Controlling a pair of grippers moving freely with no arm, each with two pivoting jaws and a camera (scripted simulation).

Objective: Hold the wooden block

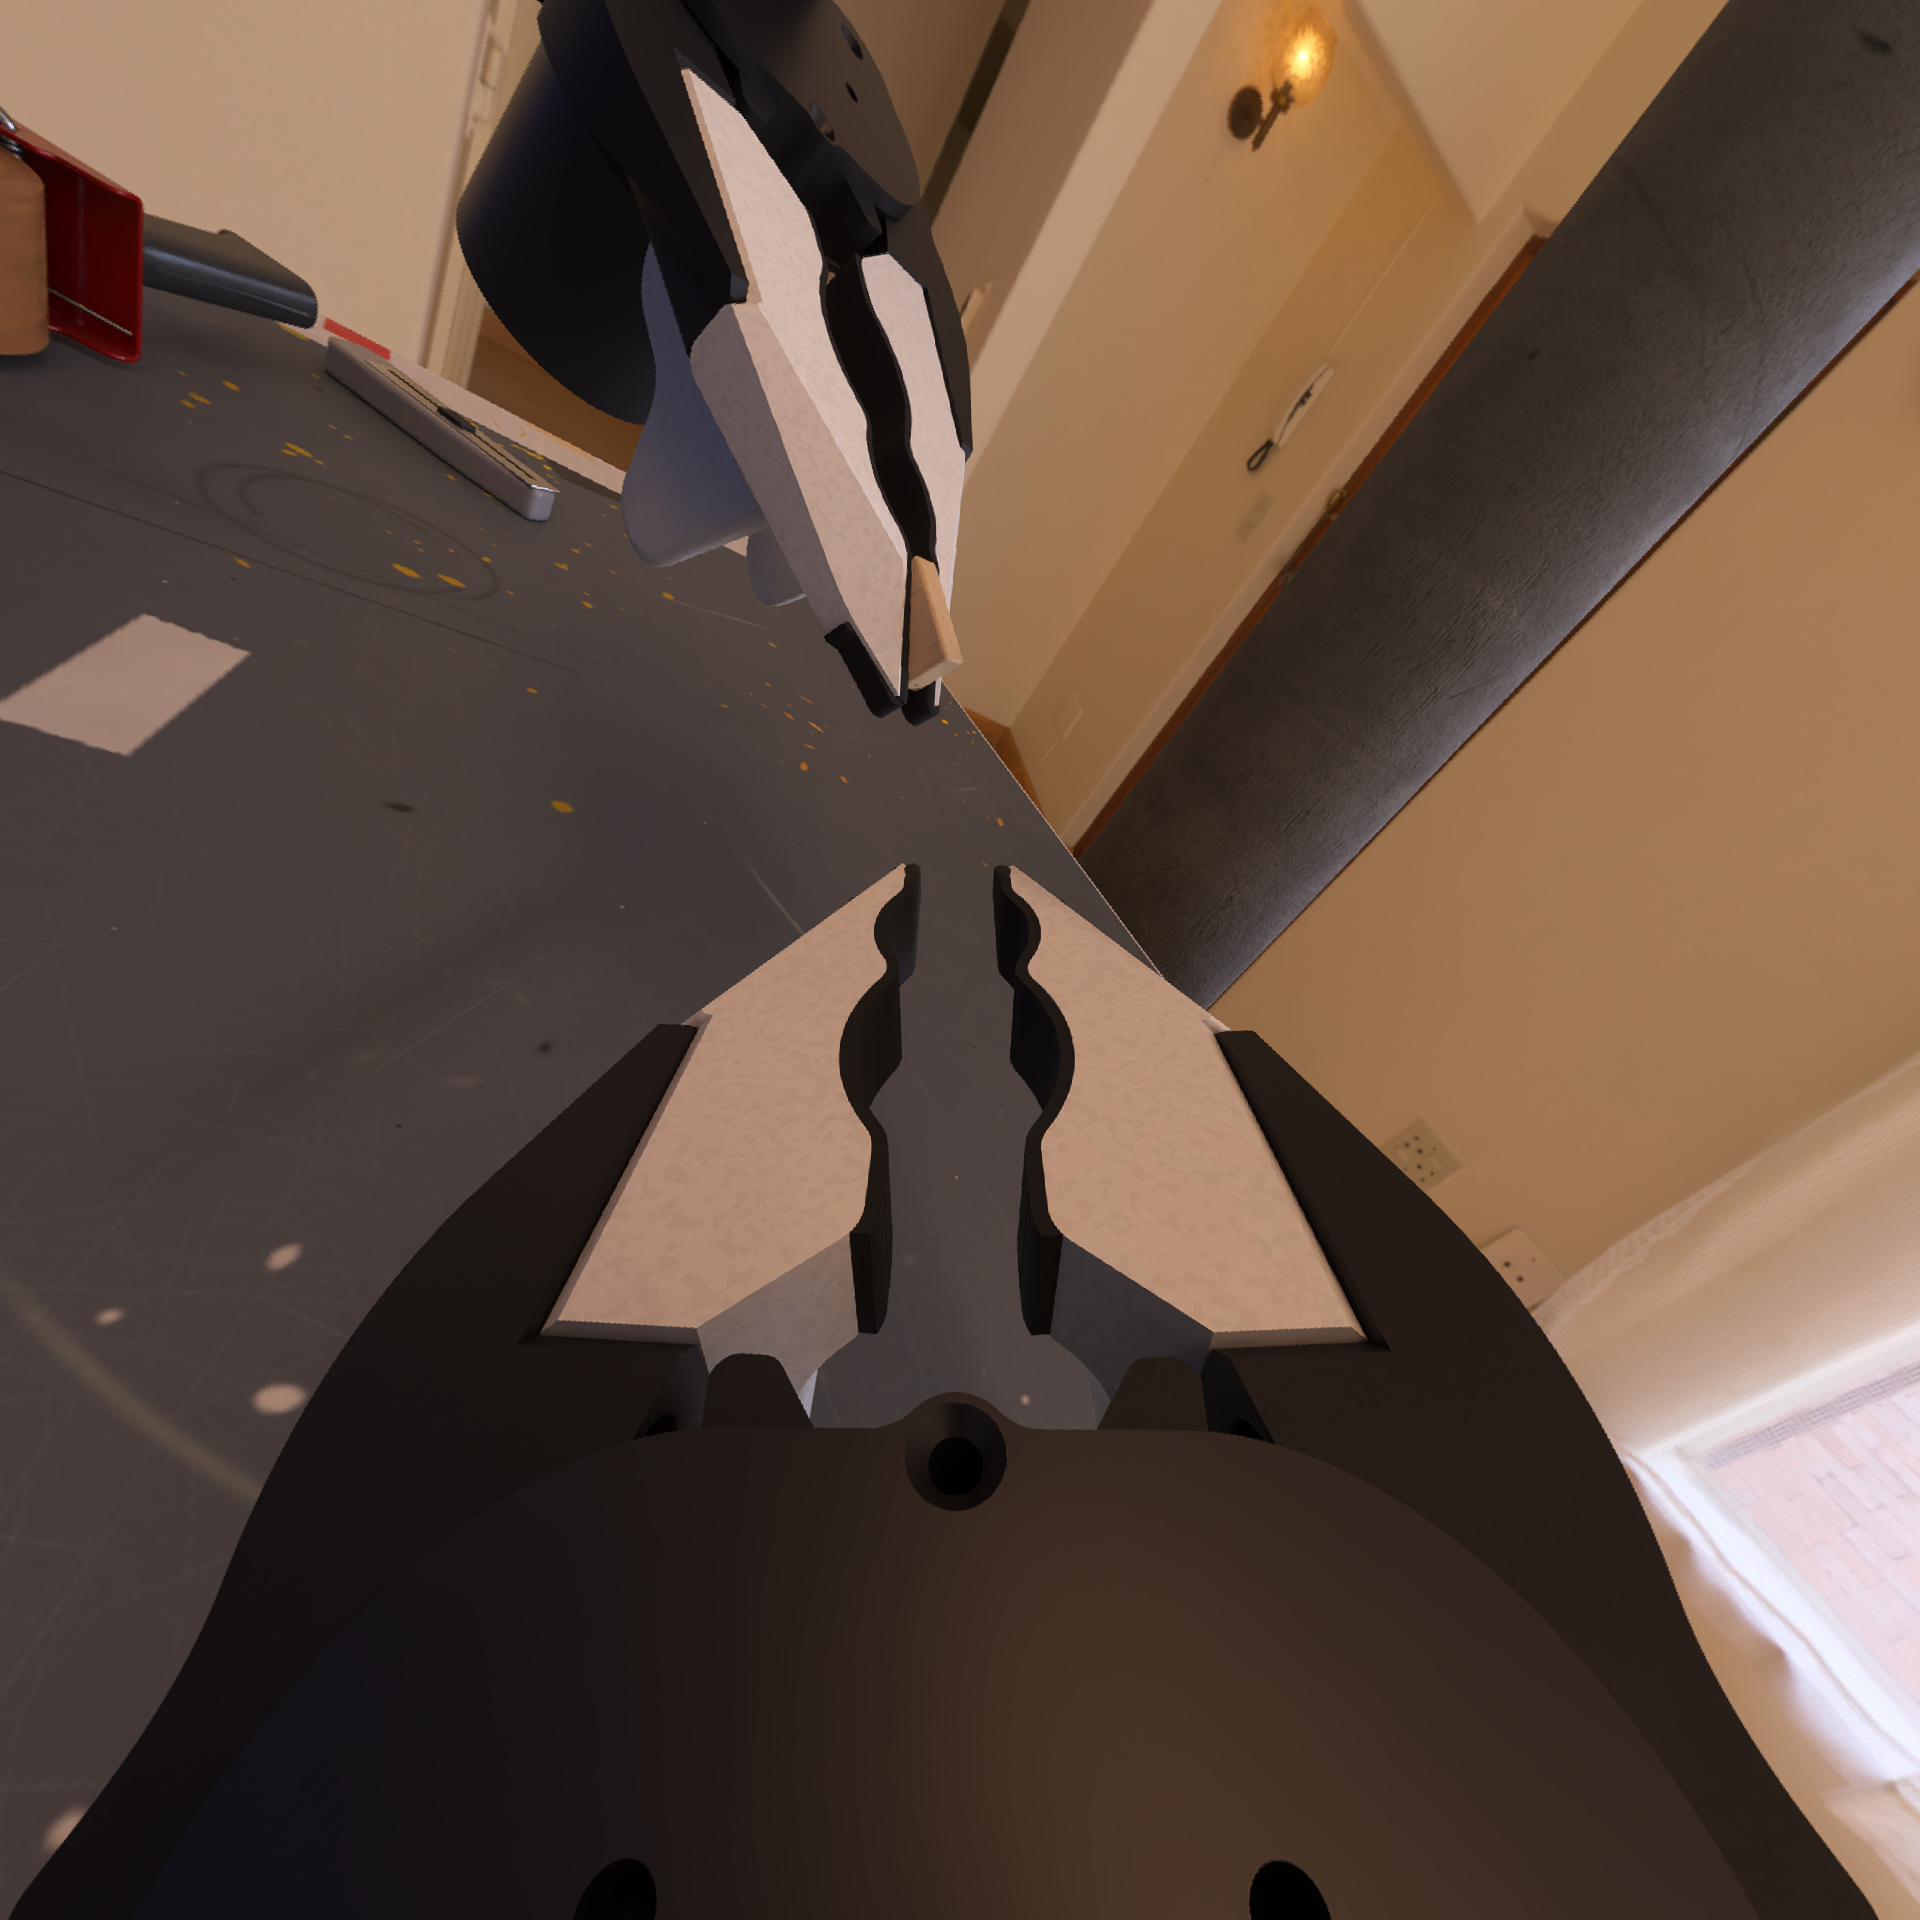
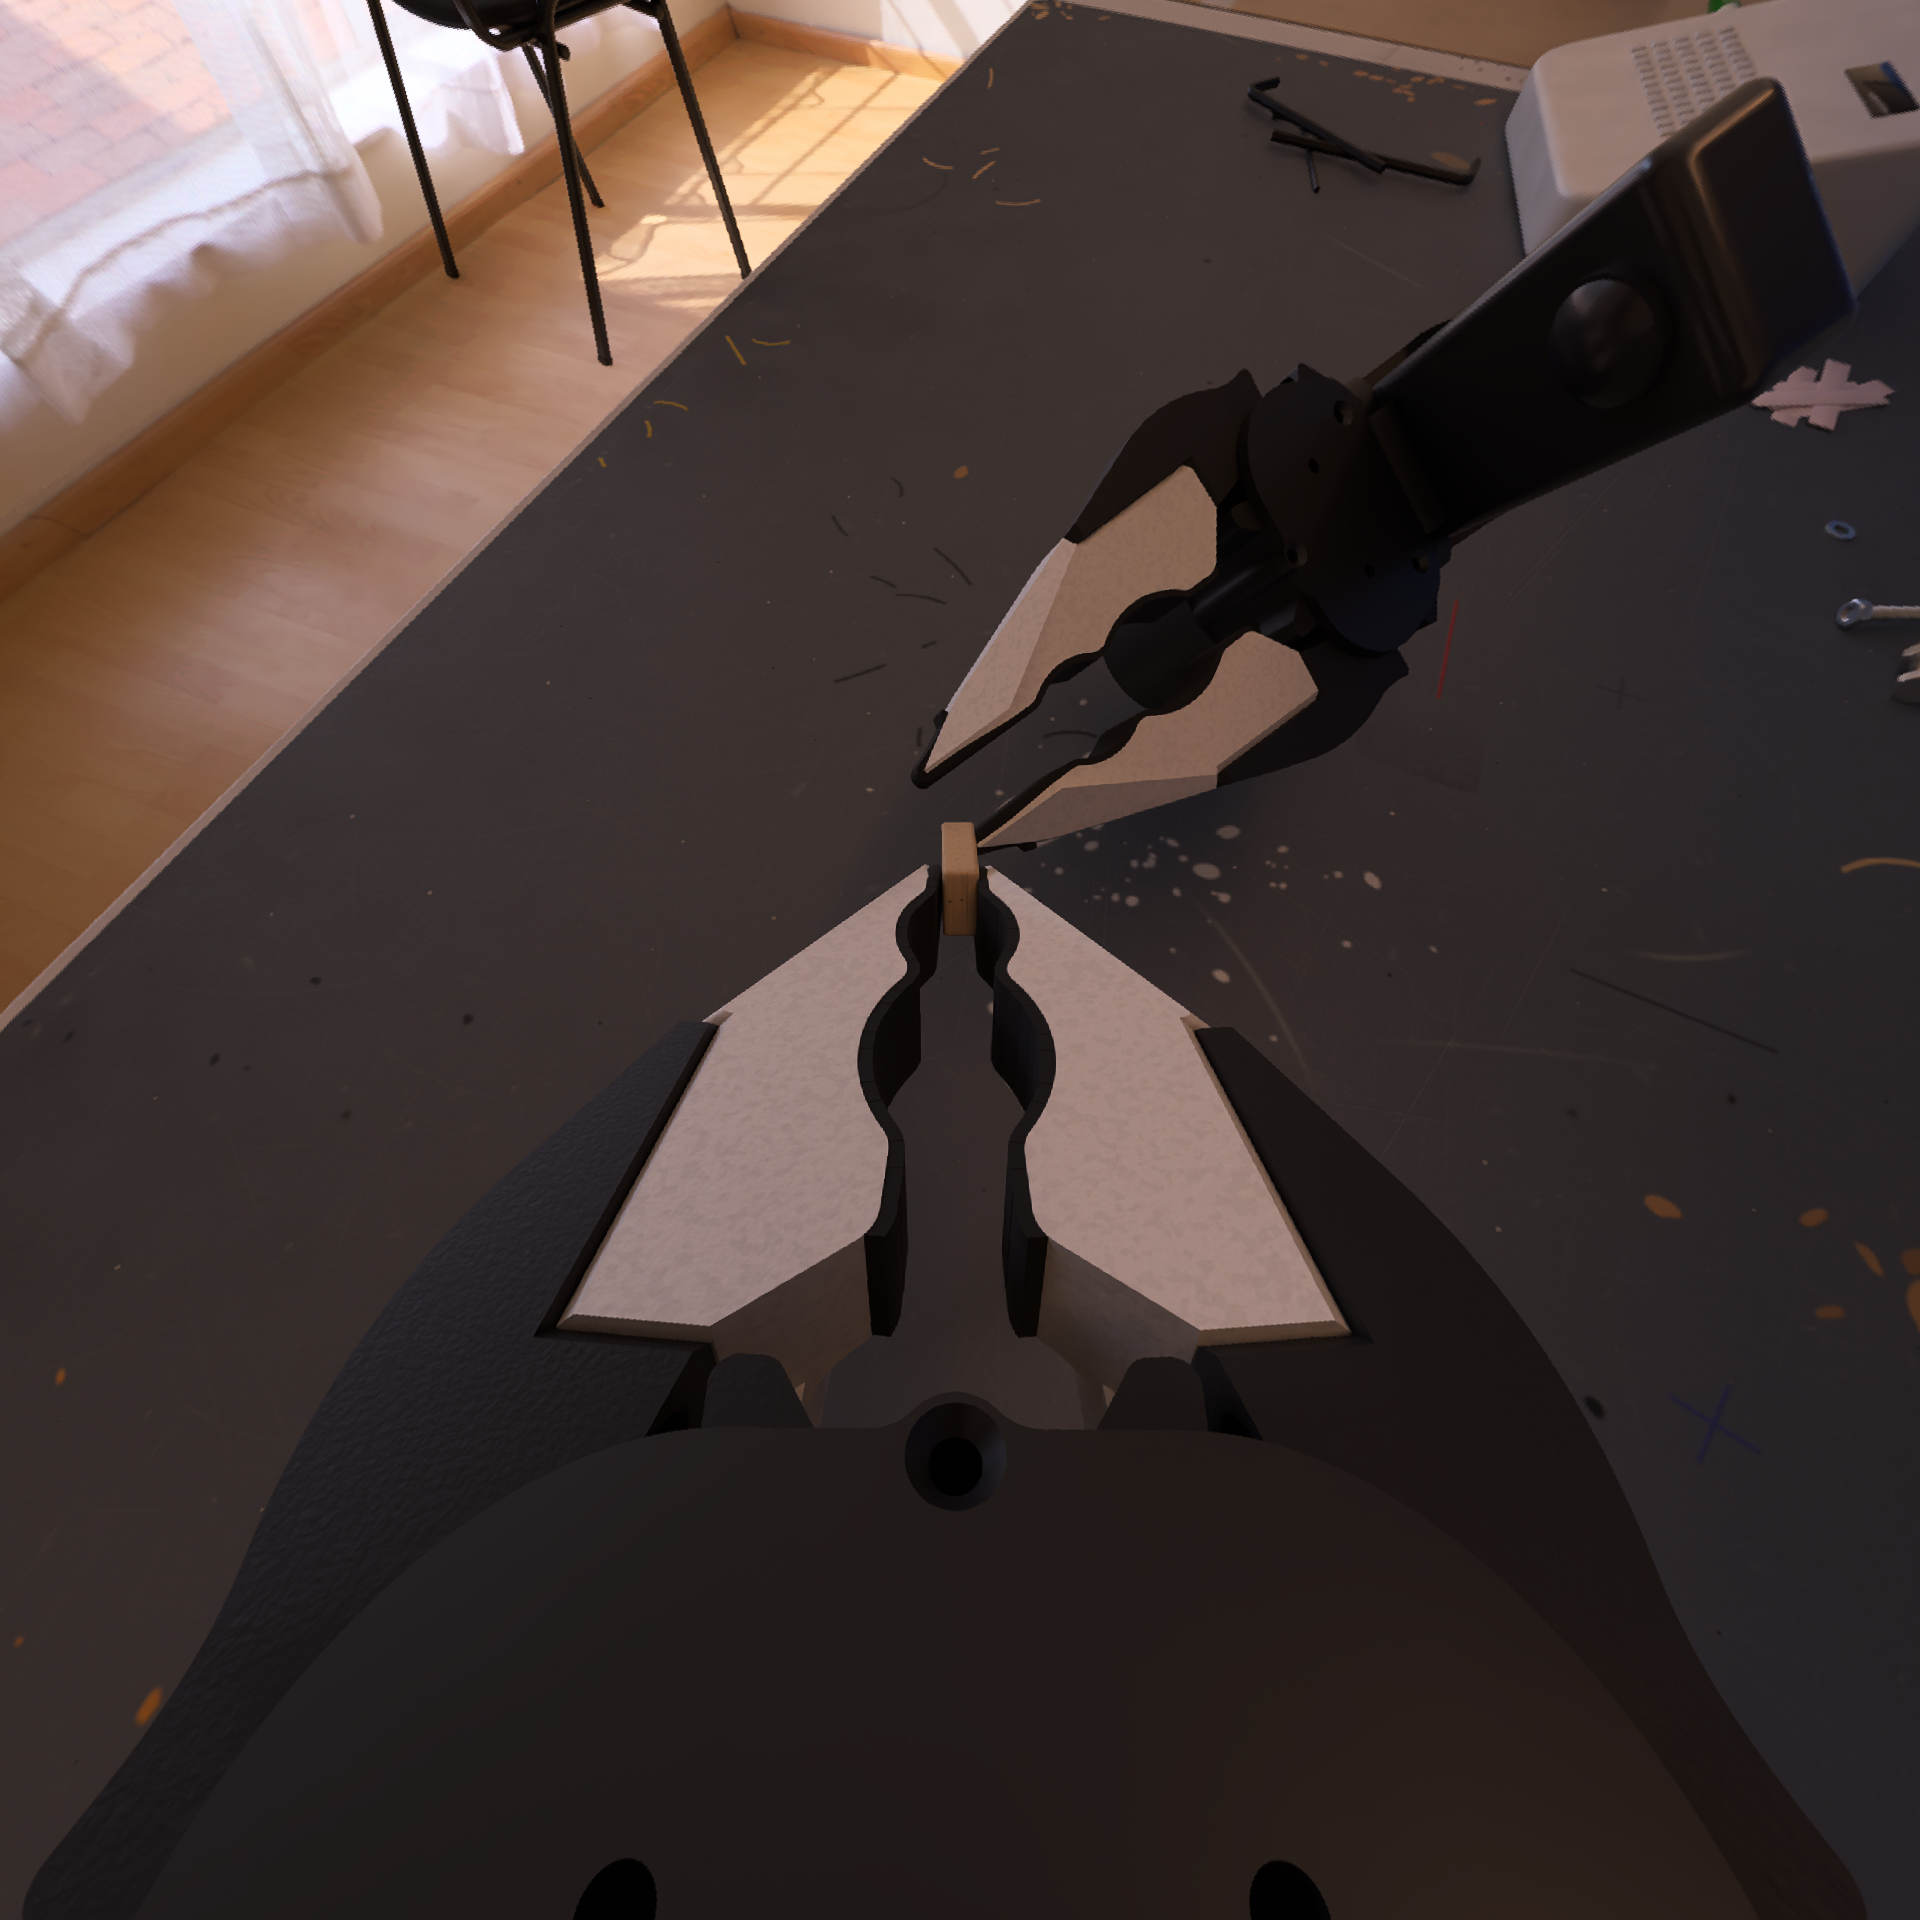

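Note:
The wooden block (image 2: pixel 958 878) is a small pale piece pinched upright between the tips of my right gripper (image 2: pixel 957 875), above the dark grey table (image 2: pixel 520 831). In the left wrist view the block (image 1: pixel 932 623) shows in the right gripper (image 1: pixel 902 711), which points down from the top. My left gripper (image 1: pixel 956 875) is open and empty, a short way from the block. In the right wrist view the left gripper (image 2: pixel 954 807) reaches in from the upper right, jaws apart. Its lower fingertip (image 2: pixel 1003 831) is right beside the block; I cannot tell if they touch.
A red clamp (image 1: pixel 94 260), a silver bar (image 1: pixel 436 426) and a white tape patch (image 1: pixel 125 681) are on the table's far left. Black hex keys (image 2: pixel 1351 135), a white box (image 2: pixel 1683 104), crossed tape (image 2: pixel 1818 400) and a bolt (image 2: pixel 1870 613) lie at right. Chair legs (image 2: pixel 582 187) stand beyond the table edge.

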